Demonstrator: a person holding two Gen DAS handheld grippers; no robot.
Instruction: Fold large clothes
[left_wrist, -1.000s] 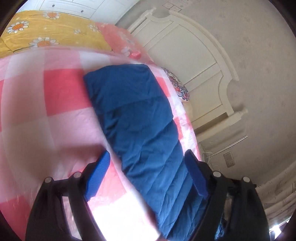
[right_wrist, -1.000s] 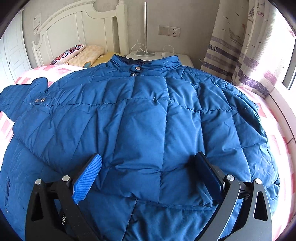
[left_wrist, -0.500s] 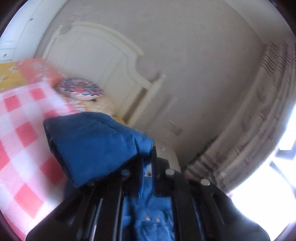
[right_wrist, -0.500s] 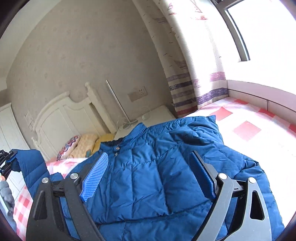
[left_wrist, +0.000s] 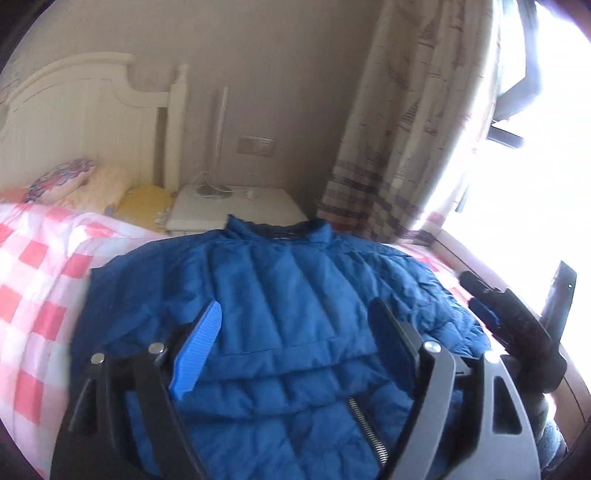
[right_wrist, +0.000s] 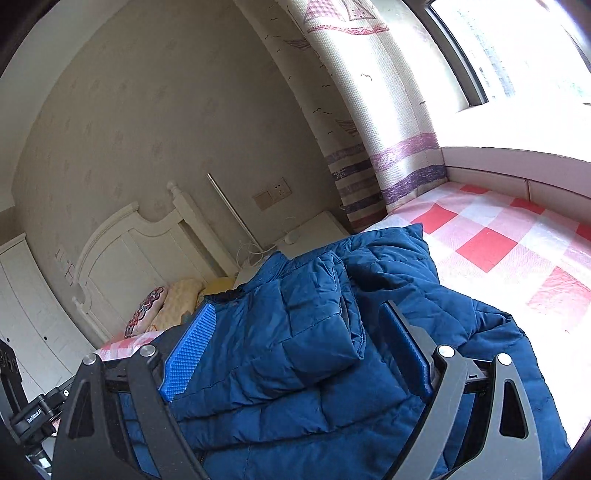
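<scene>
The blue puffer jacket (left_wrist: 295, 295) lies spread across the bed, on the pink-and-white checked bedspread (left_wrist: 33, 266), collar toward the white nightstand (left_wrist: 236, 210) and the headboard (left_wrist: 74, 122). Over it hangs the left gripper (left_wrist: 295, 347), fingers spread wide, blue pads facing each other with nothing between them but air — the quilted back of the jacket sits below the gap. The right gripper (right_wrist: 299, 354) is over the jacket too, its fingers set wide apart and holding nothing. From its camera a sleeve (right_wrist: 295, 325) is folded in across the jacket's body, cuff end lying on top of the quilting, right between the two pads; whether the pads touch the fabric I can't tell. Beyond the jacket's far edge the checked bedspread runs bright toward the window ledge (right_wrist: 517, 166). A striped curtain (right_wrist: 388, 162) hangs beside the nightstand, a wall socket (right_wrist: 273, 194) just left of it, and two pillows (right_wrist: 162, 306) rest against the headboard. In the left camera's view the right gripper shows at the right edge, dark against the window glare — low, beside the jacket's hem.
</scene>
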